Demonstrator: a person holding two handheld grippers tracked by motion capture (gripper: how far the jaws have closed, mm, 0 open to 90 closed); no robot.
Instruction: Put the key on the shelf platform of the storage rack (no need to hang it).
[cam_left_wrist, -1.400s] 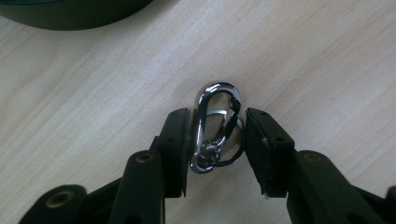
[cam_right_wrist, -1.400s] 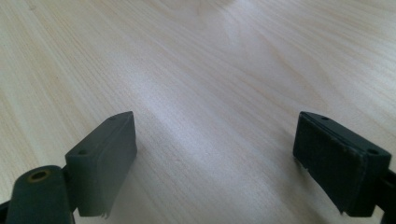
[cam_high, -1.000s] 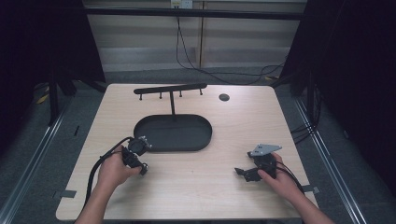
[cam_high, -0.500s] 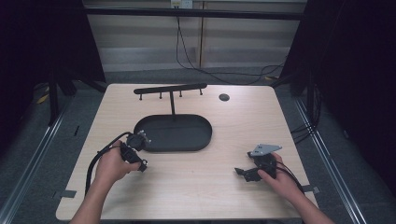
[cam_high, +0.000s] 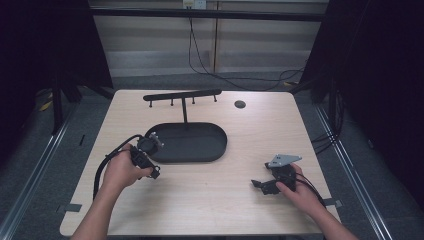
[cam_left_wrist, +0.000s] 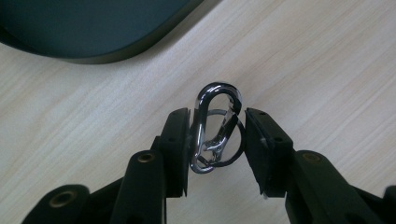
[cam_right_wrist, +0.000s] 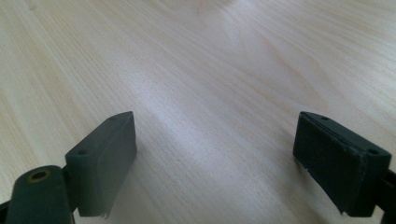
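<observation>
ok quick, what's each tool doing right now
left tool: closed on a silver carabiner with a ring, over the table.
right tool: open, holding nothing.

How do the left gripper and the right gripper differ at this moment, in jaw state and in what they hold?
The left gripper has its jaws drawn close on a silver carabiner with a dark ring on it; the right gripper has its jaws wide apart with bare table between them. In the high view the left gripper sits by the dark oval tray, the right gripper farther from it. Both have black jaws and are hand-held over the wooden table.

Lab rig, black curtains (cam_high: 45, 45), cabled table (cam_high: 260, 135)
</observation>
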